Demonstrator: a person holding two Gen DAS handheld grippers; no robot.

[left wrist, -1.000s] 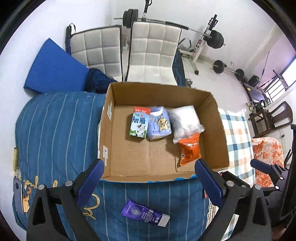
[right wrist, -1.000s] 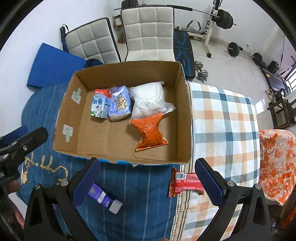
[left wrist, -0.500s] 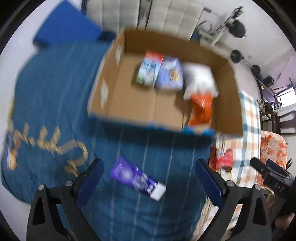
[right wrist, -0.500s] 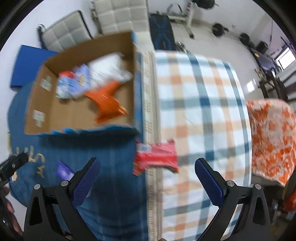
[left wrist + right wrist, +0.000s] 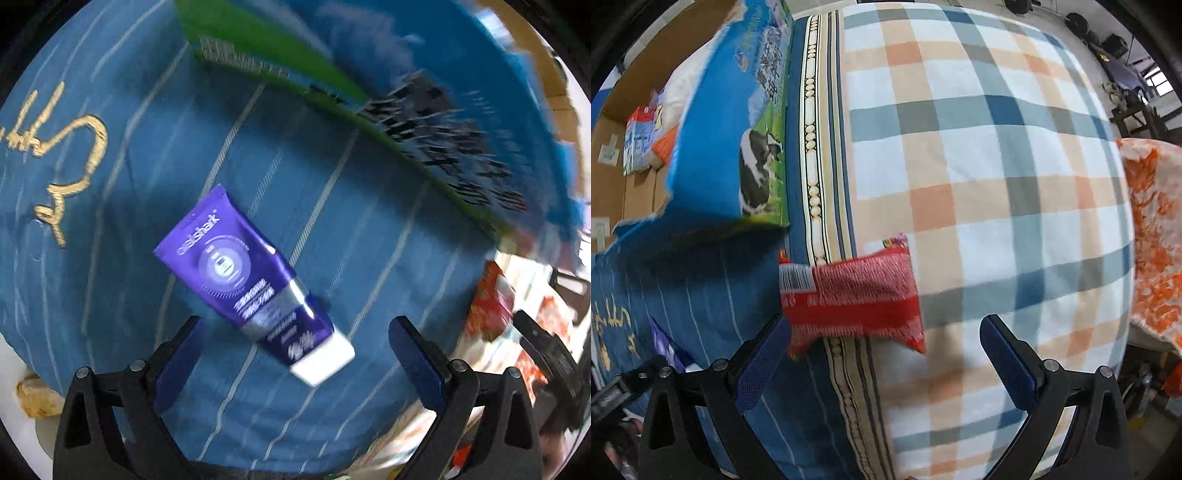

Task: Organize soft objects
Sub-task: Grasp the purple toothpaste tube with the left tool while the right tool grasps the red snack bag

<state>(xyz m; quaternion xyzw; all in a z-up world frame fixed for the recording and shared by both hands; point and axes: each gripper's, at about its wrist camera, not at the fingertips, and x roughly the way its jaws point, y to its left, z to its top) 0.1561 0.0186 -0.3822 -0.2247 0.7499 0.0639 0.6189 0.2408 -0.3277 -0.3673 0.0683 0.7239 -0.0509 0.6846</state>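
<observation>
Since both grippers are wide apart and holding nothing, the left gripper [image 5: 295, 354] could pinch blanket along with the purple tube [image 5: 255, 286], and the right gripper [image 5: 884, 354] might crush the red packet [image 5: 849, 299] (looks crinkly). Both lie on bedding beside the cardboard box [image 5: 713, 122]; gym gear behind.

The bed [image 5: 979, 177] carries 2 covers: a blue striped blanket [image 5: 332, 229] with gold lettering and a plaid blanket [image 5: 997, 140] in orange, blue and white. A purple tube [image 5: 251, 284] lies flat on the blue blanket, its white cap toward 4 o'clock. A cardboard box [image 5: 713, 147] with cow artwork sits at 10 o'clock in the right wrist view. A red packet [image 5: 849, 295] lies across the seam between both covers, apparently just clear of the box, though blur makes that uncertain.
</observation>
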